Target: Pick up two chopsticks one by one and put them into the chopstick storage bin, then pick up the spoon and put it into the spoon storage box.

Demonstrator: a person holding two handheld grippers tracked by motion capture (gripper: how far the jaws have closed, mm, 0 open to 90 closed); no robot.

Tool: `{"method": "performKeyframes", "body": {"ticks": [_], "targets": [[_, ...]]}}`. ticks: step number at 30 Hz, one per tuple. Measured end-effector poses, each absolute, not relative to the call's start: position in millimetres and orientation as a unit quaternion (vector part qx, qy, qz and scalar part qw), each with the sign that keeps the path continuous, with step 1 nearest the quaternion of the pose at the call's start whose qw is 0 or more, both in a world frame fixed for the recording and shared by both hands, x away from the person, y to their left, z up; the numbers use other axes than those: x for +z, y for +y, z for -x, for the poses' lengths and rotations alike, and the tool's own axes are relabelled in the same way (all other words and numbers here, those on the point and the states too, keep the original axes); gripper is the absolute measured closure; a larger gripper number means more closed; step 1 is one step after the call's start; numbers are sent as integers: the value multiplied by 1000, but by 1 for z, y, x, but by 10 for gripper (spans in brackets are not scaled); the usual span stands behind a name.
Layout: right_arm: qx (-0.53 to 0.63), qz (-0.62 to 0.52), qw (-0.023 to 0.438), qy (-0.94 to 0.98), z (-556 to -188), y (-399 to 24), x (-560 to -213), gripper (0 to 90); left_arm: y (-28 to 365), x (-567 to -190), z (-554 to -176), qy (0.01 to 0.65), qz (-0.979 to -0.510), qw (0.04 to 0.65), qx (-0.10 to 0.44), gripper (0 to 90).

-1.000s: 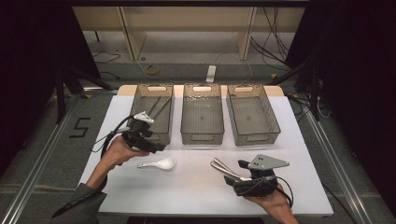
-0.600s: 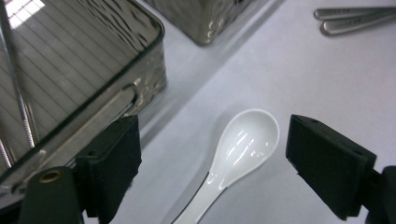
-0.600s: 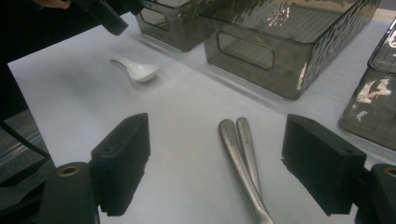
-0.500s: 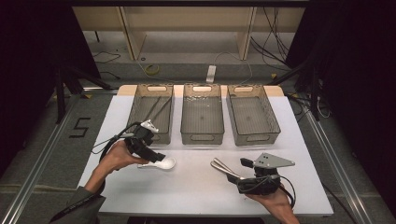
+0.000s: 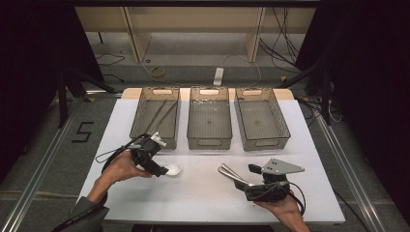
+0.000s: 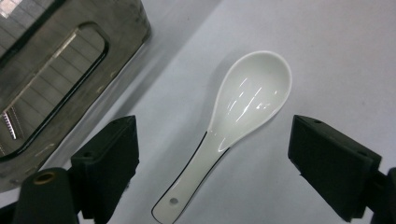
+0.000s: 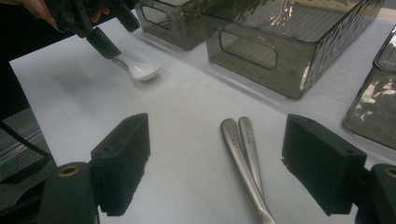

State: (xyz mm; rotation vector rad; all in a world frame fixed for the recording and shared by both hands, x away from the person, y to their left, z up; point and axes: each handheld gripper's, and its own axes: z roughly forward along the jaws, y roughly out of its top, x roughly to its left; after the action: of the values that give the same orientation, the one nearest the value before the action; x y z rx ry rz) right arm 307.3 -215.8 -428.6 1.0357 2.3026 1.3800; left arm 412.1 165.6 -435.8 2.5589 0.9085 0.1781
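A white ceramic spoon (image 6: pixel 236 121) (image 5: pixel 173 169) lies flat on the white table (image 5: pixel 203 193), bowl pointing away from my left hand. My left gripper (image 6: pixel 224 158) (image 5: pixel 162 170) is open and low over it, one jaw on each side of the handle, neither touching. Two metal utensil handles (image 7: pixel 245 158) (image 5: pixel 232 175) lie side by side at the front right. My right gripper (image 7: pixel 224 177) (image 5: pixel 249 188) stands open around their near ends without closing on them.
Three smoky clear bins stand in a row at the back: the left bin (image 5: pixel 155 116) holds thin dark sticks, the middle bin (image 5: pixel 209 118) and right bin (image 5: pixel 261 118) look empty. The table's front edge is close to both hands.
My left gripper has moved right and down from beside the left bin until its jaws straddle the white spoon. The right gripper has barely shifted.
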Motion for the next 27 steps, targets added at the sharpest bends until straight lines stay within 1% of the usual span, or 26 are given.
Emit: {"method": "performKeyframes", "body": {"ticks": [7, 15, 21, 27], "targets": [[473, -355, 133, 795, -307, -215, -429, 244, 167, -443, -413, 324, -925, 187, 69, 160], [470, -354, 131, 798, -307, -214, -430, 244, 166, -452, -414, 304, -937, 160, 67, 174], [468, -356, 132, 798, -307, -215, -430, 244, 167, -455, -416, 299, -940, 154, 63, 216], [462, -354, 132, 802, -308, -212, -431, 246, 171, -458, -417, 303, -939, 154, 58, 286]]}}
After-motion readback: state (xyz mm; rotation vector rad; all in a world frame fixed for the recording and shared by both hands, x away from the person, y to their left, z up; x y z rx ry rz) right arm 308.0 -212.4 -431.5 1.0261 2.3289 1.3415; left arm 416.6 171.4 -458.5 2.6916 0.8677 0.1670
